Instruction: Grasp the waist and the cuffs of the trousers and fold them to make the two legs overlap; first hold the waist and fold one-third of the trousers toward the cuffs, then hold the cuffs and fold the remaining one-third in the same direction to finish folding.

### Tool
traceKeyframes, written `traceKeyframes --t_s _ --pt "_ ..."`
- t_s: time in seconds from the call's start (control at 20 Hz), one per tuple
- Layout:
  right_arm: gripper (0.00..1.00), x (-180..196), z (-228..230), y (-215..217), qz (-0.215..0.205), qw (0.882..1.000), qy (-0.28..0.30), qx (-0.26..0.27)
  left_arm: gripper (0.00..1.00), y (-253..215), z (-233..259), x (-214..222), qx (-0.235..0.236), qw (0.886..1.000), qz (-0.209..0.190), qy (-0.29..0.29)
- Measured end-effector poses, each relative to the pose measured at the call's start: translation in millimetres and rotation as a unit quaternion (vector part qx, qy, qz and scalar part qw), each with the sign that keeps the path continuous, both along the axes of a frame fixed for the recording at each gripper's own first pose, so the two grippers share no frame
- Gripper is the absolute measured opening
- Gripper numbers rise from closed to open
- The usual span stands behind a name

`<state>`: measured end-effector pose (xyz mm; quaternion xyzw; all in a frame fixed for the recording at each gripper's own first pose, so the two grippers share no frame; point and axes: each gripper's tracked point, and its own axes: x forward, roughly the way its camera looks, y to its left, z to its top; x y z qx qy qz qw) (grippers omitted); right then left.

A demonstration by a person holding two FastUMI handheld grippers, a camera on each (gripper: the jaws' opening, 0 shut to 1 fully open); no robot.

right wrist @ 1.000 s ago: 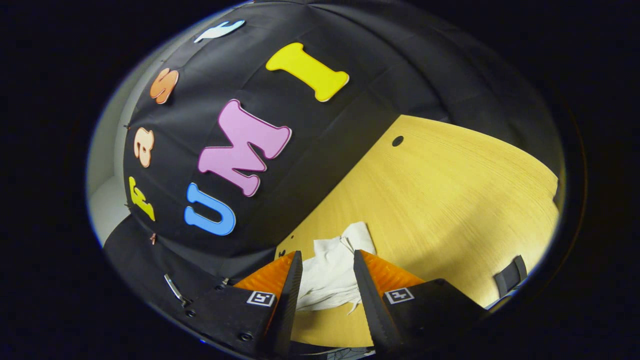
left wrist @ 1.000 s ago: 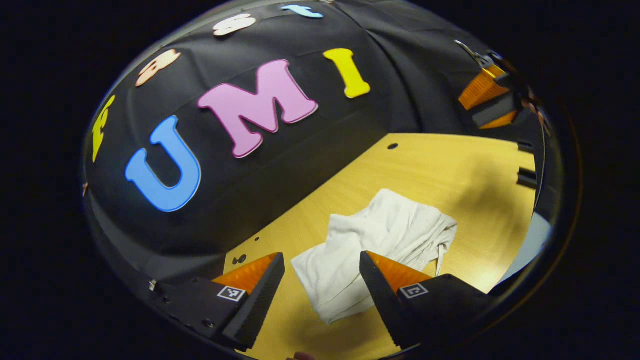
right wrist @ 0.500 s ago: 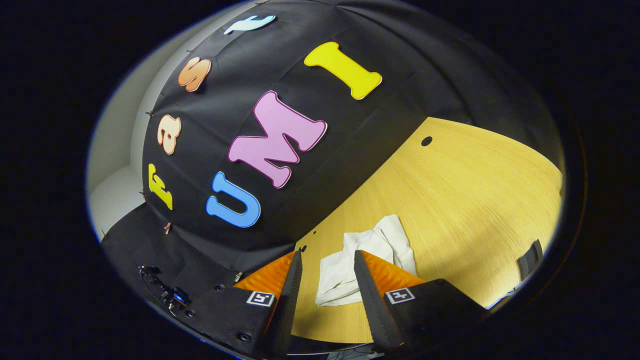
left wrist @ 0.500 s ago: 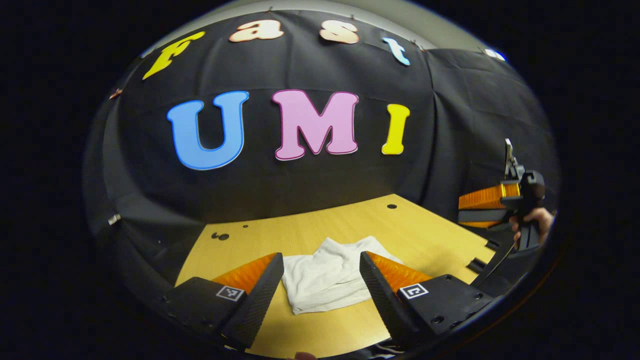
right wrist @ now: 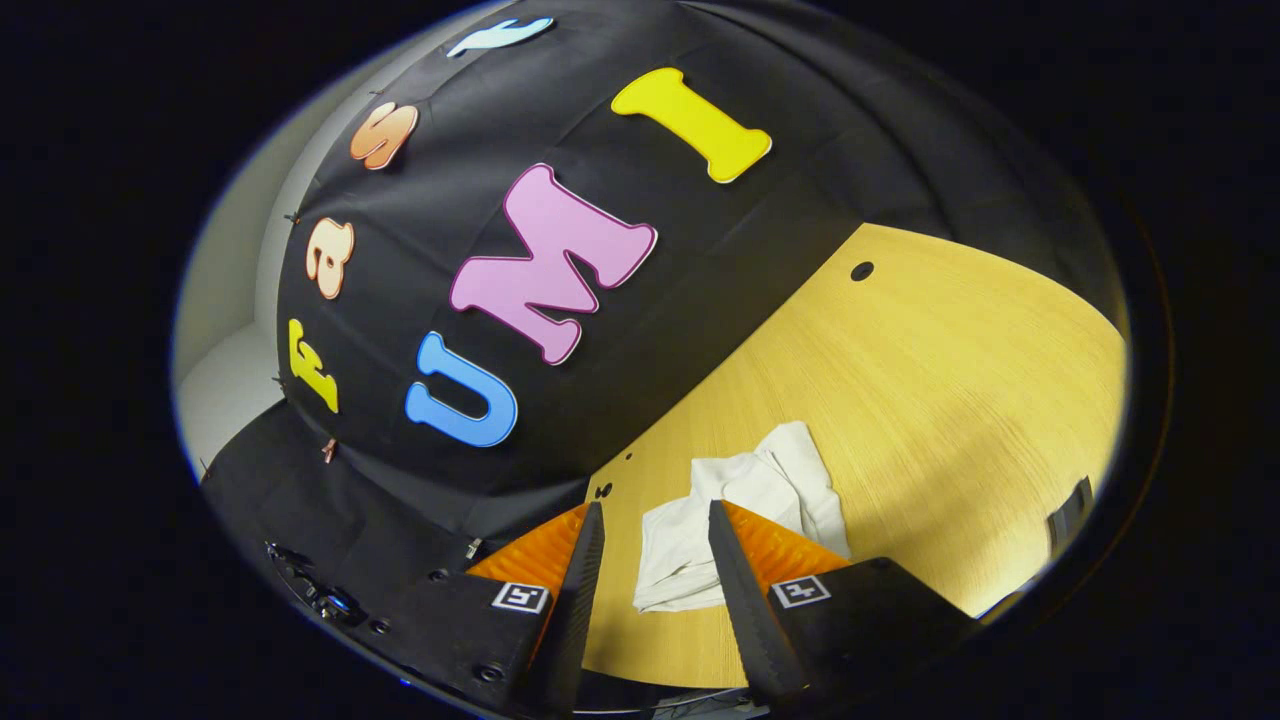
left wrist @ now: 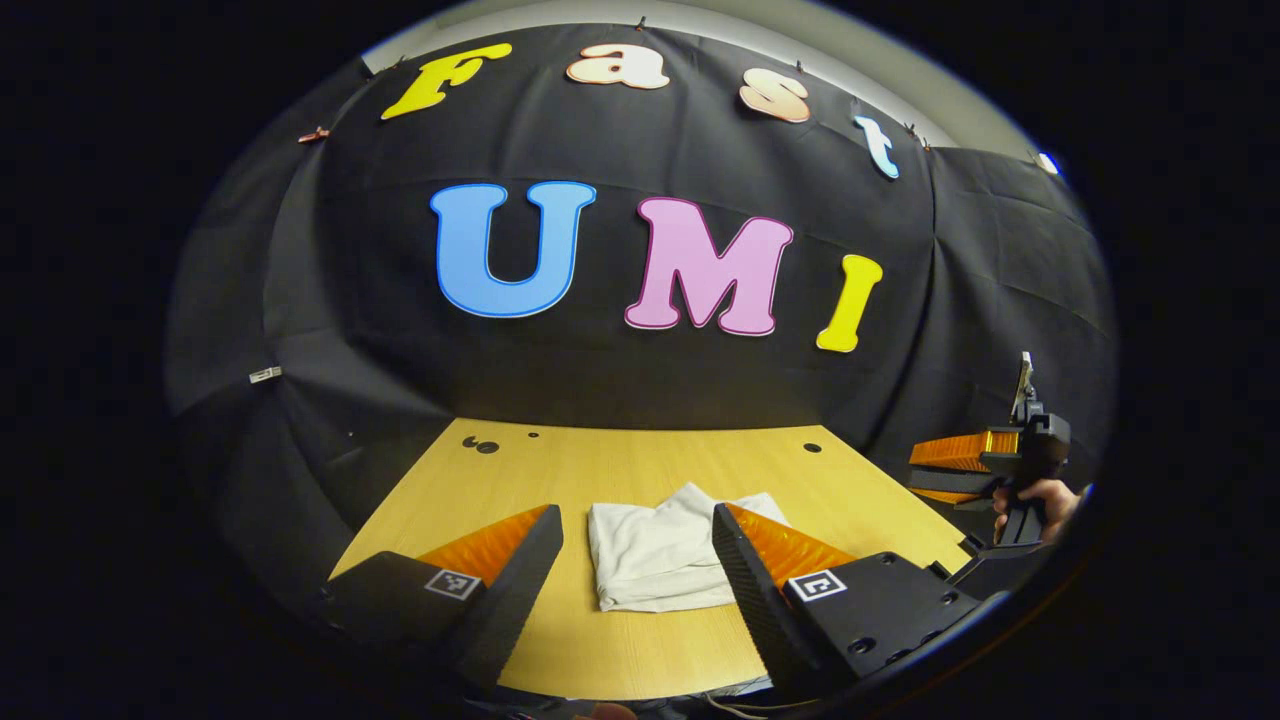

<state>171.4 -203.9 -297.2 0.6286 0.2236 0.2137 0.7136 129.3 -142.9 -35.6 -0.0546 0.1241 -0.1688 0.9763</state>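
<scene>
Wooden tabletop (left wrist: 640, 470) against black cloth wall, white trousers (left wrist: 665, 555) lying near the front-middle of it, already a compact folded bundle. Looks like the last fold is down, so task reads as finished or one tidy-up short; judgement only. In the left gripper view the bundle is roughly squarish, slightly longer across the table, neat folded edge toward the front, a looser peaked bit of cloth at the wall side. In the right gripper view trousers (right wrist: 745, 515) run diagonally away, rumpled far end. Left gripper (left wrist: 640, 585) hangs above the near table edge, jaws wide apart, holding nothing. Right gripper (right wrist: 650, 590) is parted a moderate gap, empty, off the cloth; also seen held by a hand (left wrist: 1040, 497) off the table's right side. Next move, if any: flatten the loose end or just retreat.
</scene>
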Motion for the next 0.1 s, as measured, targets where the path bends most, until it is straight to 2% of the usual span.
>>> traceKeyframes --t_s 0.1 --pt "0.65 0.0 4.6 6.7 0.001 1.0 0.003 0.007 0.96 6.7 -1.9 -3.2 0.003 1.0 0.003 0.004"
